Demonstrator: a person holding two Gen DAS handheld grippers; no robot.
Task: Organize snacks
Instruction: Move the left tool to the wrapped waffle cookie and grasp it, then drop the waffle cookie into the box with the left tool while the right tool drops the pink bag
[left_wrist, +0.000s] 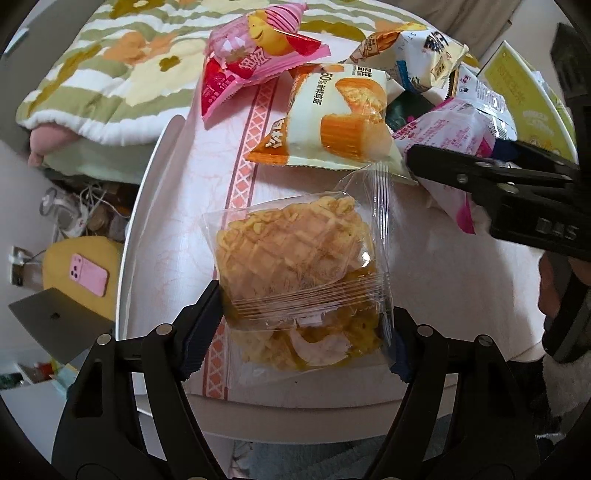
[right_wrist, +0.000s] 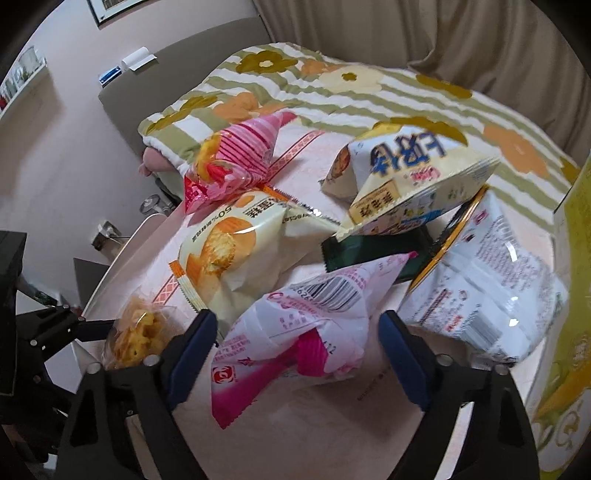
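My left gripper (left_wrist: 306, 332) is open, its fingers on either side of a clear bag of yellow crisps (left_wrist: 299, 266) that lies on the round table (left_wrist: 170, 229); the bag also shows in the right wrist view (right_wrist: 136, 339). My right gripper (right_wrist: 299, 347) is open around a white and pink snack bag (right_wrist: 295, 328), also seen in the left wrist view (left_wrist: 450, 147). Beyond lie a cream cake bag (left_wrist: 340, 118) (right_wrist: 236, 251), a pink striped bag (left_wrist: 255, 62) (right_wrist: 236, 158), and a white bag with blue lettering (right_wrist: 410, 173).
A dark green packet (right_wrist: 373, 251) and a white foil bag (right_wrist: 491, 280) lie at the right. A yellow box (right_wrist: 565, 332) stands at the table's right edge. A flowered quilt (right_wrist: 369, 88) covers the bed behind. A pink phone (left_wrist: 90, 275) lies on a yellow stool left of the table.
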